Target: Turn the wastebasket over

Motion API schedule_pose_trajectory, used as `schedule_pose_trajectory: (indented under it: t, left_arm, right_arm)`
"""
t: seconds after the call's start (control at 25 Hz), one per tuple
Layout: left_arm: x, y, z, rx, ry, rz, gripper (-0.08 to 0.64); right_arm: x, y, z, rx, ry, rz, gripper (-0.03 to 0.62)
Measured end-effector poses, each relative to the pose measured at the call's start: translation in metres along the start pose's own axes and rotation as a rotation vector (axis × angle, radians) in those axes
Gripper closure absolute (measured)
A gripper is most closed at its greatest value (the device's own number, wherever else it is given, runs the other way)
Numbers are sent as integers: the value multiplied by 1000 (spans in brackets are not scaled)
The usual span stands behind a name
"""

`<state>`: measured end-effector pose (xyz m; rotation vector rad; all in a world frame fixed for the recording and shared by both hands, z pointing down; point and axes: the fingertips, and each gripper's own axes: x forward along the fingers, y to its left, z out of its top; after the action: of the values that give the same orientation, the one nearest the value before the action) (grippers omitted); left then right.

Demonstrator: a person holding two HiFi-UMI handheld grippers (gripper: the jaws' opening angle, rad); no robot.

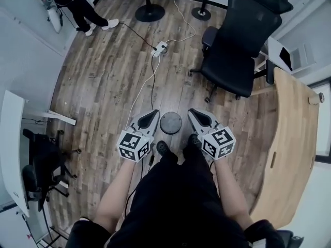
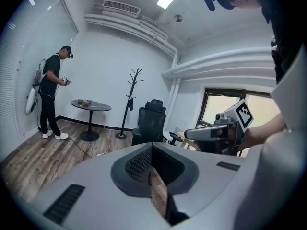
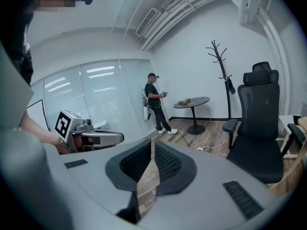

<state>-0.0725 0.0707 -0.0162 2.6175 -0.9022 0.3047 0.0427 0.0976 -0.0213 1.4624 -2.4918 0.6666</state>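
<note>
The wastebasket (image 1: 170, 123) is a small dark round bin on the wooden floor, seen from straight above in the head view; its upper face looks flat and closed. My left gripper (image 1: 154, 114) hangs just left of it and my right gripper (image 1: 192, 112) just right of it, both apart from the bin. In the left gripper view the left gripper (image 2: 152, 150) has its jaws together with nothing between them, and the right gripper (image 2: 211, 133) shows across from it. The right gripper (image 3: 152, 145) is likewise shut and empty in its own view. Neither gripper view shows the bin.
A black office chair (image 1: 243, 40) stands at the back right beside a wooden desk (image 1: 289, 138). A power strip with cables (image 1: 160, 47) lies on the floor ahead. A person (image 1: 77, 4) stands at the far left near a round table's base (image 1: 150, 12). Another dark chair (image 1: 41, 164) is at my left.
</note>
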Motion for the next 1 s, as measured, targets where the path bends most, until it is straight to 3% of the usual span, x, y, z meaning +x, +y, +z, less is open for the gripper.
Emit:
schedule_pose_trajectory:
  t: [0.44, 1.0]
  left_arm:
    - [-15, 4, 25, -27, -32, 14, 541]
    - [-23, 11, 29, -53, -44, 45, 541]
  right_arm:
    - [3, 13, 30, -52, -35, 65, 560]
    - [7, 23, 30, -103, -11, 59, 560]
